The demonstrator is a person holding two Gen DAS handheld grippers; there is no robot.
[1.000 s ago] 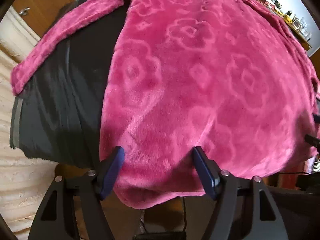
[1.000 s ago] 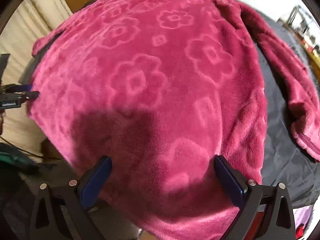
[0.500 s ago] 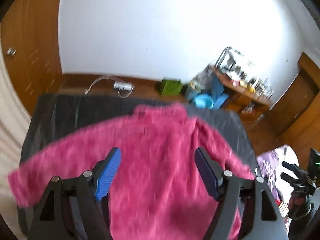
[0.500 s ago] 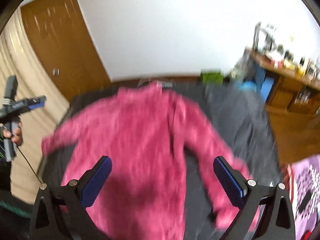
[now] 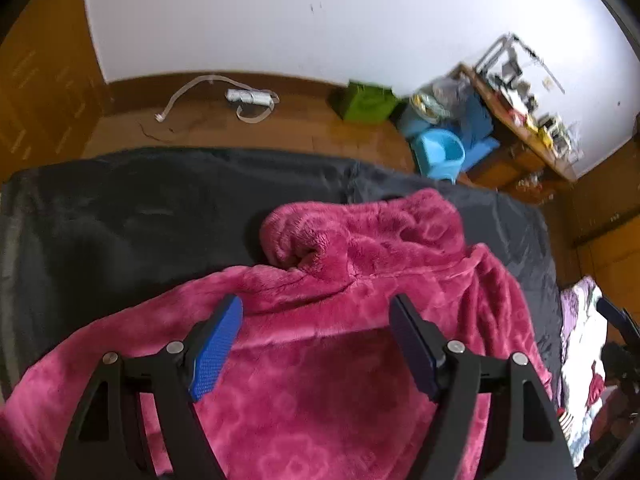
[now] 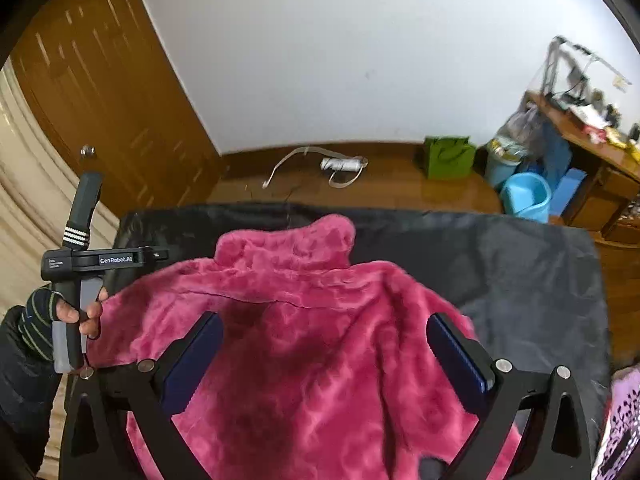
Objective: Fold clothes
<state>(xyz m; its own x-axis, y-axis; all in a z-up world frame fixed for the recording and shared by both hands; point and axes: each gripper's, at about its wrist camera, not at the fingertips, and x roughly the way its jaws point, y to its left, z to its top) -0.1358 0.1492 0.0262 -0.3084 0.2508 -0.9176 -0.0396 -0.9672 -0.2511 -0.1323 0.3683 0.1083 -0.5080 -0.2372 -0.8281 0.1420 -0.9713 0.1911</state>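
Note:
A pink fleece top (image 5: 360,272) with a pressed flower pattern lies spread on a dark grey cover (image 5: 140,208), its high collar (image 5: 304,236) at the far end. One sleeve runs to the lower left in the left wrist view. My left gripper (image 5: 317,304) hovers open above the shoulder area, nothing between its blue pads. In the right wrist view the top (image 6: 320,280) fills the middle, and my right gripper (image 6: 324,320) is open over it, holding nothing. At the left a person's hand (image 6: 76,312) grips the left gripper's handle beside the sleeve.
The dark cover (image 6: 500,264) ends at a wooden floor with a white power strip (image 6: 344,165) and cable. A green bag (image 6: 448,158), a blue bucket (image 6: 524,194) and a cluttered wooden desk (image 6: 580,128) stand at the right. A wooden door (image 6: 100,112) is at the left.
Both grippers have lifted from close over the garment's body and moved toward its collar end. The collar, the cover's far edge and the room have come into view.

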